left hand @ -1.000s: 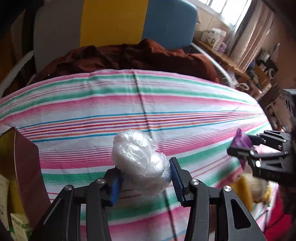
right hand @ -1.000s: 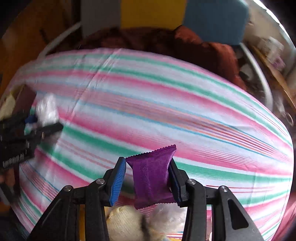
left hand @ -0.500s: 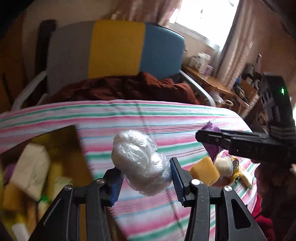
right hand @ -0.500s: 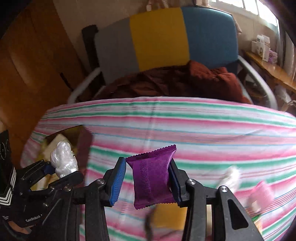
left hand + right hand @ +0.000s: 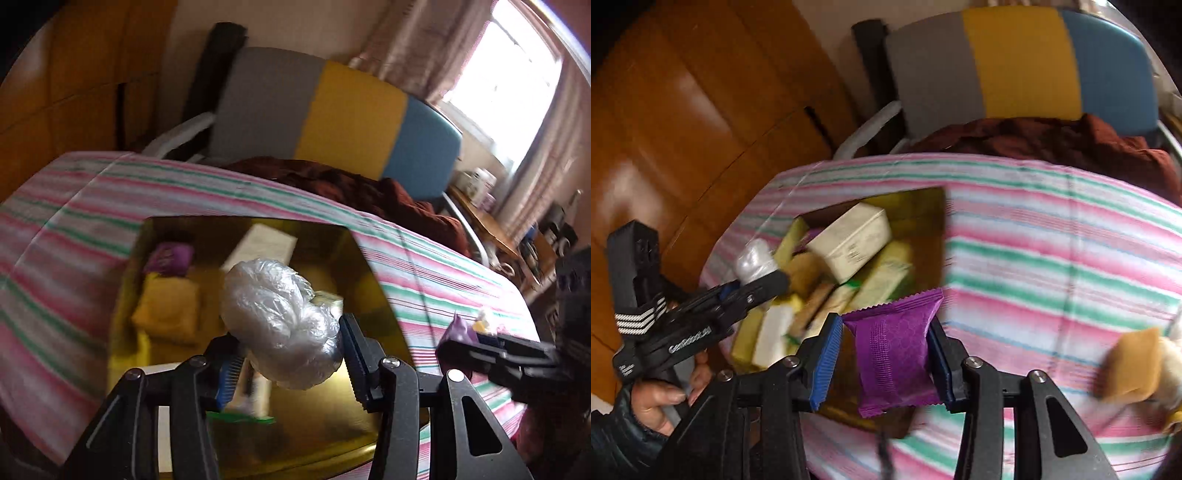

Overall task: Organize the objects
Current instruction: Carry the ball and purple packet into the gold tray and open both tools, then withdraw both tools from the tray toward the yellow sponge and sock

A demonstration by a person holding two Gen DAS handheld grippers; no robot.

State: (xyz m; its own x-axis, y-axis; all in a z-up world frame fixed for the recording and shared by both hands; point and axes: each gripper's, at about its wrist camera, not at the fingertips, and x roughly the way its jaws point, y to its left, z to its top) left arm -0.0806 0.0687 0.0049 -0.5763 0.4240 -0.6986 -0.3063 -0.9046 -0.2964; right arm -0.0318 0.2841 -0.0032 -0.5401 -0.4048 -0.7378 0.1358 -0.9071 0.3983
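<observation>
1. Left claw [image 5: 288, 350] clamped on a crumpled ball of clear plastic [image 5: 277, 325], held in the air right above the open yellow-lined box [image 5: 369, 266].
2. Right claw [image 5: 882, 362] carrying a purple sachet [image 5: 897, 354]; jaws easing apart at this moment, sachet between the pads, touching the right one, a sliver of gap showing at the left. Positioned over the near edge of the box, not yet over its middle.
3. Already in the box: a white carton [image 5: 849, 240], several yellow-green packs [image 5: 886, 273], a yellow pouch [image 5: 168, 310] and another purple sachet [image 5: 170, 258]. Judged well under way, box fairly full.
4. Left on the striped surface [image 5: 1052, 258]: a tan pouch [image 5: 1130, 365] and a pale lump beside it at the right edge, too blurred to name.
5. Remaining, by estimate: drop the plastic ball and the sachet into the box, then fetch the leftover pieces.
6. Left hand [image 5: 661, 398] visible on the claw's handle.
</observation>
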